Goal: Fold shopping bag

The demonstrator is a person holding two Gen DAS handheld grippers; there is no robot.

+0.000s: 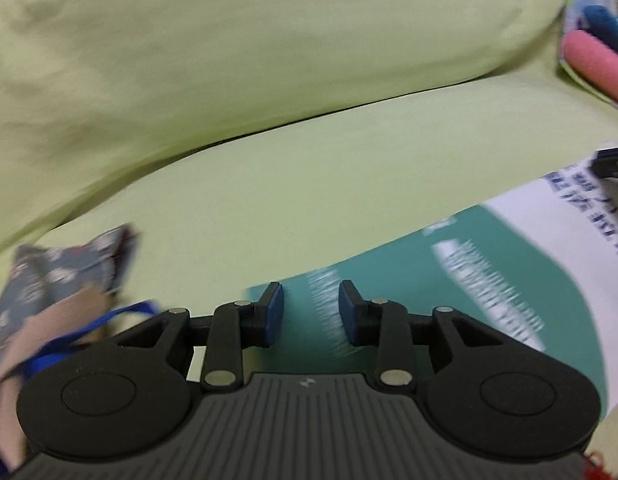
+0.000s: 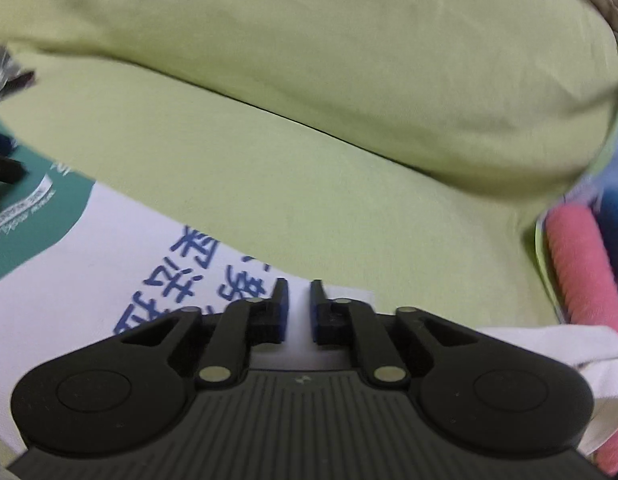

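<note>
Yellow-green bedding (image 1: 309,200) fills the left wrist view; the left gripper (image 1: 311,312) hangs partly open and empty over the shopping bag (image 1: 529,264) lying at four o'clock. From the right wrist, the right gripper (image 2: 299,308) shows a narrow gap over the bag's white corner at six o'clock, gripping nothing.

home bedrm: green bedsheet (image 1: 309,184), pillow (image 1: 229,52).

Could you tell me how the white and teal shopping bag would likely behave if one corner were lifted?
The bag lies flat on the green sheet, so it is probably thin, floppy and light: a lifted corner would likely droop and drag the rest. With no crisp crease visible, a fold may spring open.
</note>
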